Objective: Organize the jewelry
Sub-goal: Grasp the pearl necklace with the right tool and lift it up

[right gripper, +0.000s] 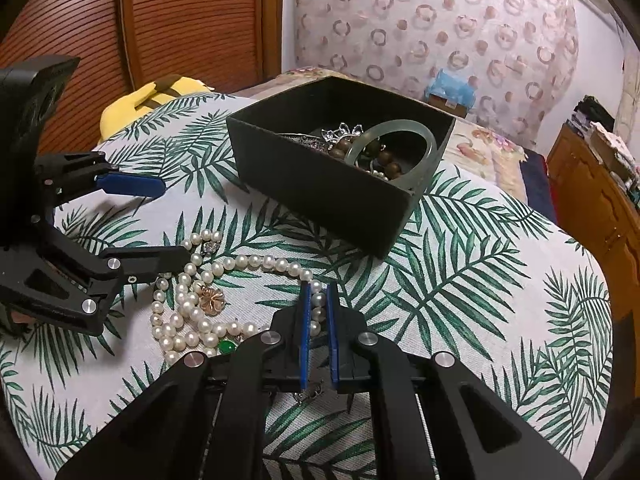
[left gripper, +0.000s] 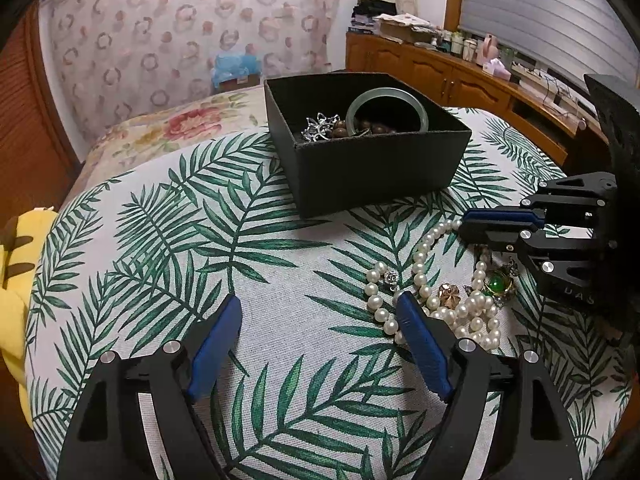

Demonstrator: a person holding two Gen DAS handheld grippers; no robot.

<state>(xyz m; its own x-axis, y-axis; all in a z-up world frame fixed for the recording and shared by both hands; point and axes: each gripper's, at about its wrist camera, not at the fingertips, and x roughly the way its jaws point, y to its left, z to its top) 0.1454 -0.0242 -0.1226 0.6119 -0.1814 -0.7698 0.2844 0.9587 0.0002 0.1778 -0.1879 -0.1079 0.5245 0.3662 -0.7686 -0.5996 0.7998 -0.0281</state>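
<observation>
A white pearl necklace (left gripper: 420,268) lies in a loose heap on the leaf-print cloth (left gripper: 240,240), tangled with a green-stone brooch (left gripper: 496,282) and a small gold flower piece (left gripper: 448,292). My right gripper (right gripper: 319,294) is shut on a few pearls of the necklace (right gripper: 252,260) at its right end. My left gripper (left gripper: 319,300) stands open just left of the heap, its right pad touching the strand, with nothing between the pads. Behind stands a black box (left gripper: 372,168) that holds a pale green bangle (left gripper: 386,96), brown beads and a silver piece.
The cloth-covered surface curves away to edges on every side. A yellow plush toy (left gripper: 16,280) sits off its left edge. Floral bedding (left gripper: 172,128) lies behind the box, and a wooden cabinet (left gripper: 440,72) with clutter on top runs along the right.
</observation>
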